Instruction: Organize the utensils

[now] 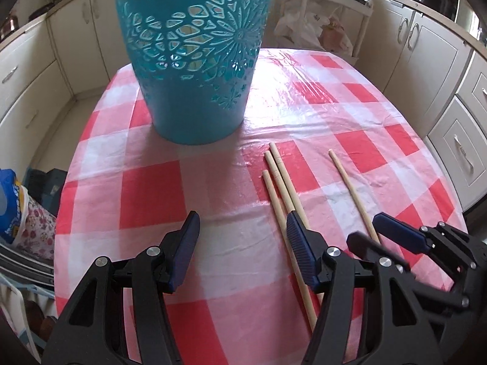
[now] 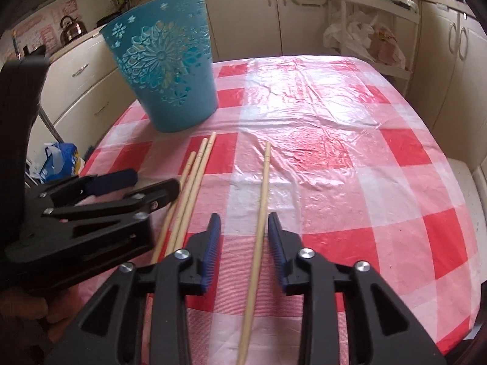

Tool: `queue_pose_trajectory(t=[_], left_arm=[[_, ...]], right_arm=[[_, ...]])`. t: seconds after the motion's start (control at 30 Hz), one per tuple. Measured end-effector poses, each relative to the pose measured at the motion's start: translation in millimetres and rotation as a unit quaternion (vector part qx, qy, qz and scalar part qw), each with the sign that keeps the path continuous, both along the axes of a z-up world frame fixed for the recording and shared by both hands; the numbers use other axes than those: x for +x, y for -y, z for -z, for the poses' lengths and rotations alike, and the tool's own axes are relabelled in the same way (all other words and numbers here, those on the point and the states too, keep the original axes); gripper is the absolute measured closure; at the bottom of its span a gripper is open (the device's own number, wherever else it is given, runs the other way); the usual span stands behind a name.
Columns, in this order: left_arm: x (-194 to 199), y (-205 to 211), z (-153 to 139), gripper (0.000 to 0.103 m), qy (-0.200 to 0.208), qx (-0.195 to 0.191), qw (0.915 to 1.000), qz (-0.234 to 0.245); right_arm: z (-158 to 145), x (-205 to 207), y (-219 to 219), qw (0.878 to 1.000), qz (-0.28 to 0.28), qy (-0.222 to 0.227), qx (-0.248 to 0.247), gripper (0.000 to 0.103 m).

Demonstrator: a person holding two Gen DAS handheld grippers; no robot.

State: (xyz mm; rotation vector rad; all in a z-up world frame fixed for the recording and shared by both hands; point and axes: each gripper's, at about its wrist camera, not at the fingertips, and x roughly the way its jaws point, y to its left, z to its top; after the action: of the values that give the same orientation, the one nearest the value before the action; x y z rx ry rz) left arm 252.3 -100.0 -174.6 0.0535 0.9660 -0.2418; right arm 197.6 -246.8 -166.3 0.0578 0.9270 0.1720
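While the right gripper [image 2: 243, 231] straddles a lone chopstick [image 2: 262, 200] on the checked surface [image 2: 365, 182], pads apart, the left gripper [image 1: 240, 228] gapes empty beside three chopsticks [image 1: 278, 179] near the teal basket [image 1: 194, 60].

The right half of the table [image 2: 350, 140] lies bare and open. On the left a tall teal basket [image 2: 170, 73] blocks the far corner. Three chopsticks [image 2: 194, 179] and a lone chopstick [image 2: 263, 200] lie near the front, the left gripper [image 2: 146, 185] just beside the three.
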Motion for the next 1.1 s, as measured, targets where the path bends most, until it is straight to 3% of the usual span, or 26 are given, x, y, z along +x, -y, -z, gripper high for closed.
queue_pose_trajectory(t=[0.07,0.17,0.3,0.37,0.43,0.5,0.57,0.67,0.9,0.97,1.1], left_arm=[[0.9,1.6,0.4,0.048,0.004,0.008,1.0,0.003],[0.3,3.8,1.3,0.057,0.018,0.031,0.9992,0.017],[1.9,4.9,0.2,0.083,0.029,0.042,0.997,0.058],[2.3,8.5,-0.2,0.091,0.031,0.05,0.9938,0.095],[4.9,8.6,-0.9,0.097,0.028,0.049,0.9895,0.133],[12.7,3.6,-1.6,0.098,0.011,0.028,0.9863,0.162],[20.4,-4.3,-2.6,0.098,-0.003,0.015,0.9825,0.186],[21.2,-10.3,-3.0,0.098,-0.003,0.031,0.9795,0.199],[15.8,-17.8,-3.4,0.097,0.002,0.046,0.9855,0.163],[15.2,-13.9,-4.0,0.096,0.006,0.061,0.9863,0.153],[17.0,-8.0,-4.0,0.086,0.011,0.079,0.9878,0.134]], right_arm=[[0.4,0.2,-0.2,1.0,-0.002,0.0,-0.002,0.061],[1.3,-1.8,-4.3,1.0,-0.007,0.004,-0.023,0.056],[2.0,-2.2,-3.6,1.0,-0.007,0.008,-0.025,0.052],[1.8,-2.0,-3.1,0.999,-0.005,0.008,-0.032,0.055],[1.0,-1.0,-0.9,0.999,-0.001,0.008,-0.035,0.076],[1.0,1.9,0.6,1.0,-0.005,0.001,-0.028,0.089],[-0.3,5.3,-0.8,0.999,-0.008,0.001,-0.032,0.089],[-1.8,14.8,-1.6,0.999,-0.008,0.001,-0.042,0.089],[2.6,31.3,-3.7,0.998,-0.012,-0.005,-0.055,0.086],[2.6,30.8,-4.2,0.998,-0.017,-0.004,-0.056,0.091],[2.5,30.9,-3.2,0.999,-0.016,-0.007,-0.05,0.095]])
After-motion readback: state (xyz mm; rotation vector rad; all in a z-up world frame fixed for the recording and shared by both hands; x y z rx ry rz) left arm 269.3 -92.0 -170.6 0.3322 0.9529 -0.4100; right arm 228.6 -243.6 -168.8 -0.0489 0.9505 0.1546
